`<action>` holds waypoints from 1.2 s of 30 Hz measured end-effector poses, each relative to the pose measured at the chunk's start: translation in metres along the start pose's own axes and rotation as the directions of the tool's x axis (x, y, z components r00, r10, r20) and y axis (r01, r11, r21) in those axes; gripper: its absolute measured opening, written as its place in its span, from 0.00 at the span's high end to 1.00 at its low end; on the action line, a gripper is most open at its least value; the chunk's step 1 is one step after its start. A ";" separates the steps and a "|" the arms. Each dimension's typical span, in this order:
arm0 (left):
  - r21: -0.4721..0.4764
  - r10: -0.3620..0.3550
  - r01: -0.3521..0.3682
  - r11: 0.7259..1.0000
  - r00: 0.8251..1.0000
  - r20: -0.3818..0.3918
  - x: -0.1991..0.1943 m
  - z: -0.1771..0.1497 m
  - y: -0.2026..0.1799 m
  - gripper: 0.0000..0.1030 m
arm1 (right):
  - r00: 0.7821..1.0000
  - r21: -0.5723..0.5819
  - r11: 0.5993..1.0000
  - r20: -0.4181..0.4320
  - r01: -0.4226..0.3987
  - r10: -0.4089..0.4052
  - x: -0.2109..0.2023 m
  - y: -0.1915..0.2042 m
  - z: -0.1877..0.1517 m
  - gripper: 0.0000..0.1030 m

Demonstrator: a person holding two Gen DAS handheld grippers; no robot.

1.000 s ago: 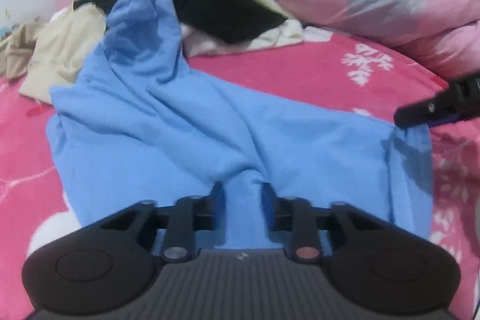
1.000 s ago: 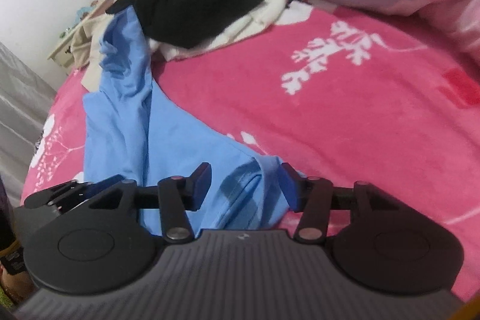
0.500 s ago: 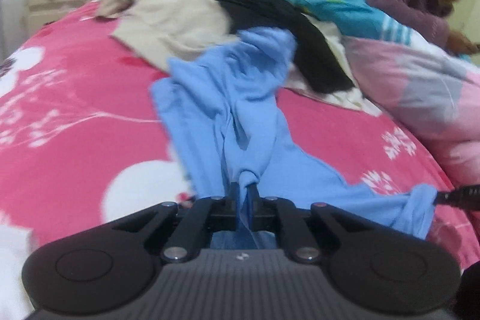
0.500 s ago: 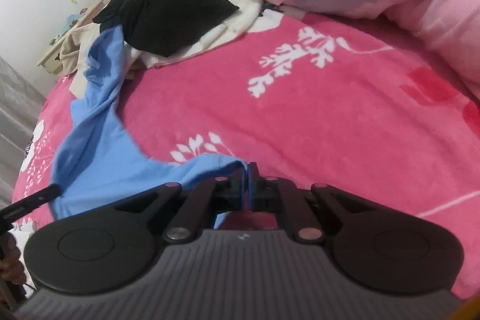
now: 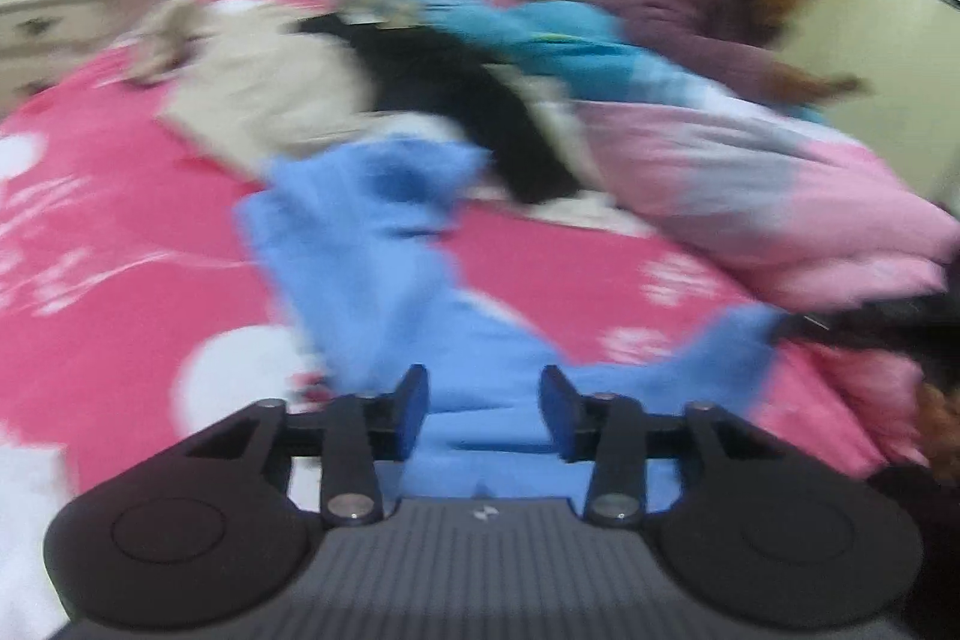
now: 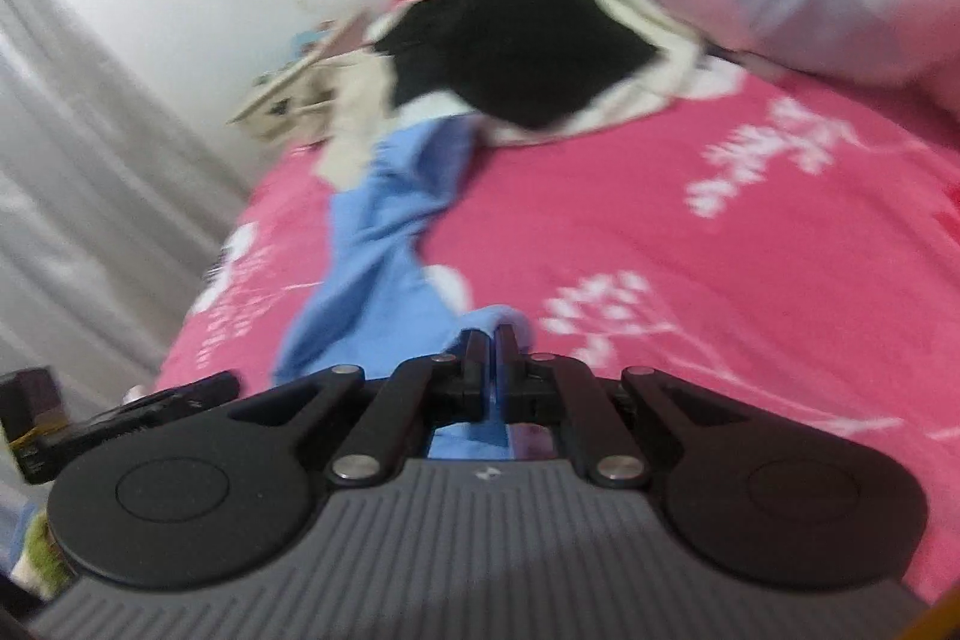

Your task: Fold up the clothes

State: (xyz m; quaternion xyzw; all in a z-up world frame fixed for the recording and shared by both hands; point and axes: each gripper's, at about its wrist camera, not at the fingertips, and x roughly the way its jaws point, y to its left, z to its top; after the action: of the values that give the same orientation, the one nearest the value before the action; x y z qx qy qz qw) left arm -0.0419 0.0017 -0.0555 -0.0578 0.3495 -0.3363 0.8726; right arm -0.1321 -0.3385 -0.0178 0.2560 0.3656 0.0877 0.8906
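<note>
A light blue garment (image 5: pixel 372 244) lies stretched across the pink floral bed; it also shows in the right wrist view (image 6: pixel 384 244). My left gripper (image 5: pixel 485 403) is open, its jaws apart with blue cloth lying between and below them. My right gripper (image 6: pixel 491 340) is shut on a corner of the blue garment. In the left wrist view the right gripper (image 5: pixel 870 316) shows at the right, holding the garment's far corner. In the right wrist view the left gripper (image 6: pixel 150 412) shows at the lower left. Both views are blurred.
A pile of black (image 5: pixel 456 100), beige (image 5: pixel 264 94) and turquoise (image 5: pixel 570 46) clothes lies at the head of the bed. A pink and grey duvet (image 5: pixel 750 184) bulges on the right. A person in purple (image 5: pixel 720 4) sits behind it. A nightstand (image 5: pixel 54 22) stands at the left.
My left gripper has opened and let go of the blue garment. My right gripper stays shut on its corner. Both views have shifted and blurred.
</note>
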 end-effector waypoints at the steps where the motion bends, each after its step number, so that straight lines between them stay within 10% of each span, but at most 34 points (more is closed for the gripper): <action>1: 0.028 -0.049 0.049 0.998 0.999 -0.001 0.000 0.000 -0.008 0.49 | 0.999 -0.017 0.999 -0.004 -0.041 0.041 0.000 0.008 0.001 1.00; 4: 0.127 -0.149 0.149 0.981 0.989 -0.008 0.002 0.000 -0.030 0.41 | 0.984 -0.062 0.982 -0.037 -0.176 0.174 0.004 0.037 0.006 1.00; 9: 0.223 -0.128 0.123 0.967 0.992 0.009 -0.003 -0.004 -0.047 0.41 | 0.920 -0.149 0.912 -0.151 -0.383 0.361 0.021 0.098 0.011 1.00; 11: 0.187 -0.115 0.106 0.977 0.993 0.033 -0.015 -0.005 -0.038 0.57 | 0.883 -0.161 0.875 -0.197 -0.457 0.425 0.028 0.120 0.012 1.00; 13: 0.117 -0.098 0.092 0.989 0.994 0.044 -0.030 -0.005 -0.025 0.94 | 0.849 -0.165 0.841 -0.236 -0.515 0.473 0.035 0.139 0.011 1.00; 18: -0.104 0.030 -0.018 0.994 0.993 0.116 -0.090 -0.015 0.015 0.95 | 0.794 -0.127 0.797 -0.265 -0.591 0.547 0.042 0.158 0.013 0.96; 23: -0.341 0.181 -0.115 0.933 0.969 0.168 -0.155 -0.033 0.050 0.96 | 0.864 -0.036 0.869 -0.131 -0.494 0.486 0.019 0.104 0.017 0.82; 28: -0.456 0.290 -0.180 0.871 0.939 0.184 -0.190 -0.038 0.065 0.96 | 0.935 0.037 0.956 -0.202 -0.290 0.291 0.013 0.053 -0.004 0.80; 31: -0.486 0.317 -0.194 0.852 0.930 0.184 -0.198 -0.036 0.069 0.96 | 0.932 0.020 0.976 -0.294 -0.215 0.211 0.020 0.045 -0.025 0.75; 36: -0.509 0.346 -0.219 0.832 0.923 0.168 -0.203 -0.044 0.073 0.95 | 0.864 -0.042 0.989 -0.492 -0.142 0.103 0.047 0.049 -0.070 0.58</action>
State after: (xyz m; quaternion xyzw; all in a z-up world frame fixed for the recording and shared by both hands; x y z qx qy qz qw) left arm -0.1378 0.1905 0.0031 -0.2625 0.3122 -0.0947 0.9081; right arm -0.1454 -0.2528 -0.0629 0.2136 0.5580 0.2197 0.7712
